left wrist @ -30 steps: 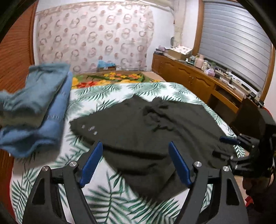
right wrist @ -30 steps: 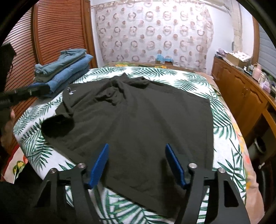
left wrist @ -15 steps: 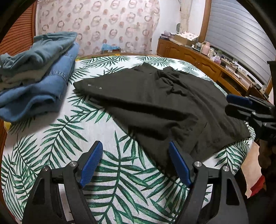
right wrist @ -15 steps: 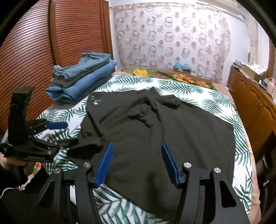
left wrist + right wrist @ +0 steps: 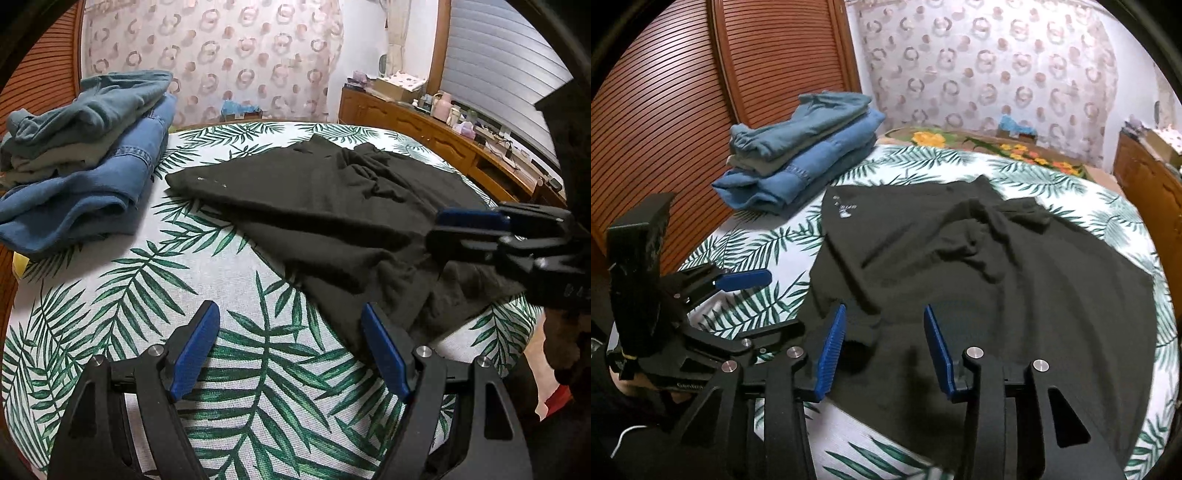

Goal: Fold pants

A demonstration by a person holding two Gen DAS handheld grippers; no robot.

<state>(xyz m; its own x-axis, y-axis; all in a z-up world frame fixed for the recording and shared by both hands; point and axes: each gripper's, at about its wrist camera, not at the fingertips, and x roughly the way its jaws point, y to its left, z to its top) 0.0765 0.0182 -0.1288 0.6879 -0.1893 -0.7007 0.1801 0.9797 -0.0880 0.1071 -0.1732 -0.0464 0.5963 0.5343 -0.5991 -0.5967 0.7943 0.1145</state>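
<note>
Black pants (image 5: 997, 280) spread rumpled on leaf-print bed (image 5: 147, 295).
Left tongs (image 5: 290, 345) wide apart; right tongs (image 5: 884, 343) apart, just closing, gripping nothing.

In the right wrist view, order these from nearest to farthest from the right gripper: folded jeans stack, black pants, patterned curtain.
From the right gripper:
1. Black pants, directly under and ahead of its fingers on the bed.
2. Folded jeans stack, ahead to the left, by the slatted wooden door.
3. Patterned curtain, on the far wall beyond the bed.

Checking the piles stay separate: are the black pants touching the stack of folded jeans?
Apart. In the right wrist view, bare leaf-print bedspread shows between the black pants and the folded jeans.
</note>
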